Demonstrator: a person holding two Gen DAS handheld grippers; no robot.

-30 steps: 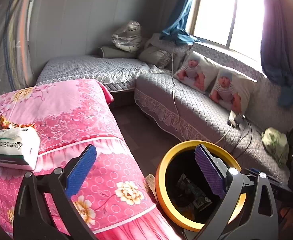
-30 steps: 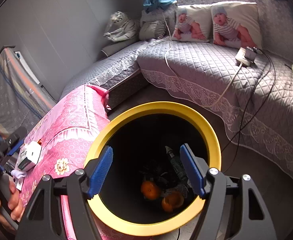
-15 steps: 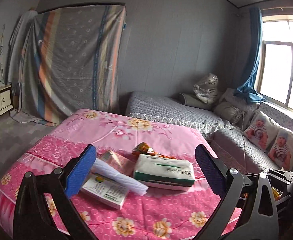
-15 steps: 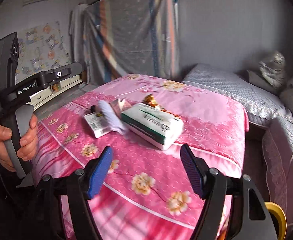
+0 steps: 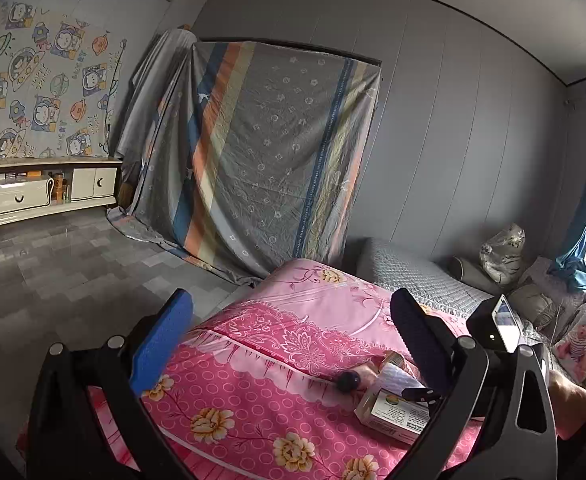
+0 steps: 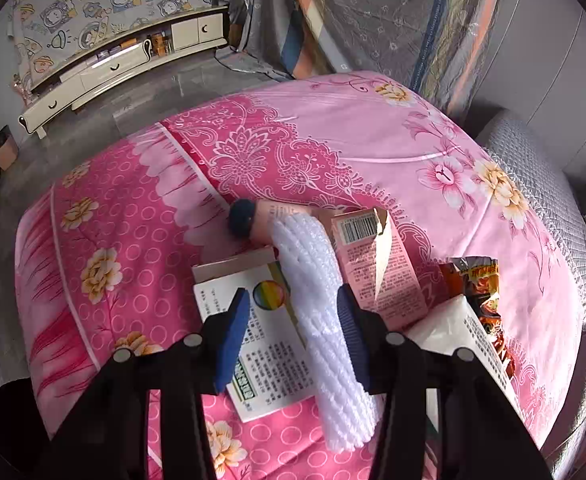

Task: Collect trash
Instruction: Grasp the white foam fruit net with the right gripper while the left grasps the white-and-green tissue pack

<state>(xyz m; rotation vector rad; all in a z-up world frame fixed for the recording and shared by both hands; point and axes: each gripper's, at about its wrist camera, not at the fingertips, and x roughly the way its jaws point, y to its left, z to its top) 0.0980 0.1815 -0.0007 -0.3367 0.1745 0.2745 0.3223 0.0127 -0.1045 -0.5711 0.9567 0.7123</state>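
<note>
Item: litter pile on a table under a pink flowered cloth [image 6: 293, 128], serving as the counter.

- Right gripper [image 6: 293, 332]: fingers spread, empty, straddling the near end of a white foam net sleeve [image 6: 317, 312]; neither pad clearly touches it.
- Left gripper [image 5: 289, 344]: fingers wide apart, empty, held above the cloth's edge, away from the pile, which sits at its 4 o'clock.
- White foam net sleeve: lies across the pile, running 12 to 6 o'clock in the right wrist view.
- White printed box [image 6: 261, 328]: flat under the sleeve, at the sleeve's 9 o'clock.
- Pink carton [image 6: 381, 268]: top torn open, touching the sleeve at its 3 o'clock.
- Pink tube with dark cap [image 6: 249, 218]: at the pile's 11 o'clock, partly under the sleeve.
- Orange snack wrapper [image 6: 477, 284]: at 3 o'clock, beside a white tissue pack [image 6: 465, 332].

Progress, as judged: no bin shows in either view, and every listed piece is yet to be collected. The sleeve looks like the next pick; closing the fingers and lifting remain. It is soft, so a firm squeeze seems needed.
</note>
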